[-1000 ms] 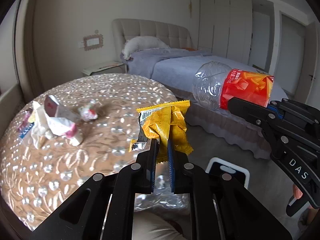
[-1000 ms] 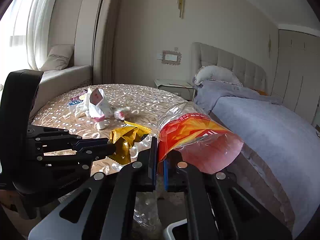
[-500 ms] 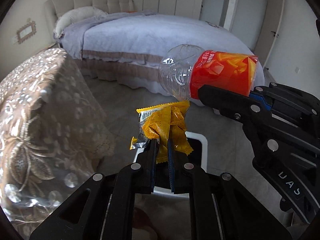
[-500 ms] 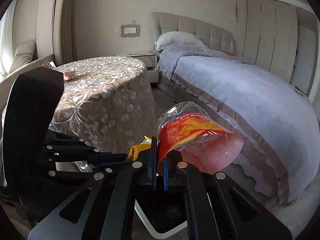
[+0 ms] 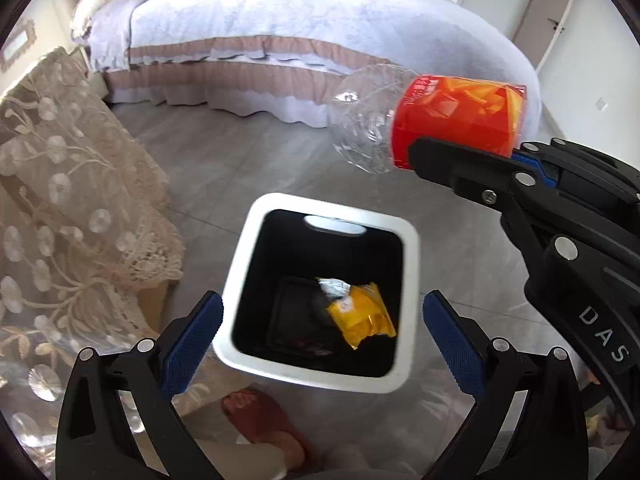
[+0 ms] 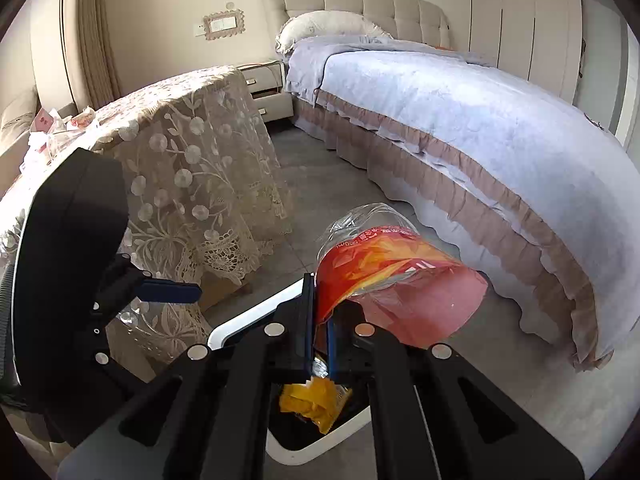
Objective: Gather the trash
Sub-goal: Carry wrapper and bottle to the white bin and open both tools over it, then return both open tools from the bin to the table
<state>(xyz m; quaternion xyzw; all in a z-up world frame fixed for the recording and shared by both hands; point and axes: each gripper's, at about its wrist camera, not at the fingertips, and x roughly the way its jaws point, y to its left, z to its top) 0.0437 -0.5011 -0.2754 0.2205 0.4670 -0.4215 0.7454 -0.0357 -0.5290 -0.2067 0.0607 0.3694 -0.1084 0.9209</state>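
From my left wrist view, the bed [image 5: 304, 20] fills twelve o'clock, its ruffled skirt edge curving from ten to two o'clock. The lace-draped table [image 5: 68, 208] hangs down at nine o'clock, its hem close beside the bin. Bare grey floor [image 5: 224, 160] lies open between those edges.

One white-rimmed waste bin [image 5: 256, 264] stands at centre, mouth up. One yellow snack wrapper [image 5: 362, 316] lies on its dark bottom toward the four o'clock corner, with a silvery end toward eleven.

My left gripper [image 5: 322, 338] is spread wide and holds nothing, one blue pad [image 5: 192, 340] on each side of the bin's near rim.

My right gripper [image 6: 318, 322] is pinched down on the red label of one clear plastic bottle [image 6: 384, 268]. In the left view the bottle [image 5: 424, 116] sits at two o'clock, above the bin's far right corner, long axis roughly level, its clear rounded end pointing toward nine.

At least two pieces of litter [image 6: 52, 128] sit on the tabletop at nine o'clock in the right view; too small to count surely.

One foot in a reddish slipper [image 5: 260, 416] is at six o'clock.
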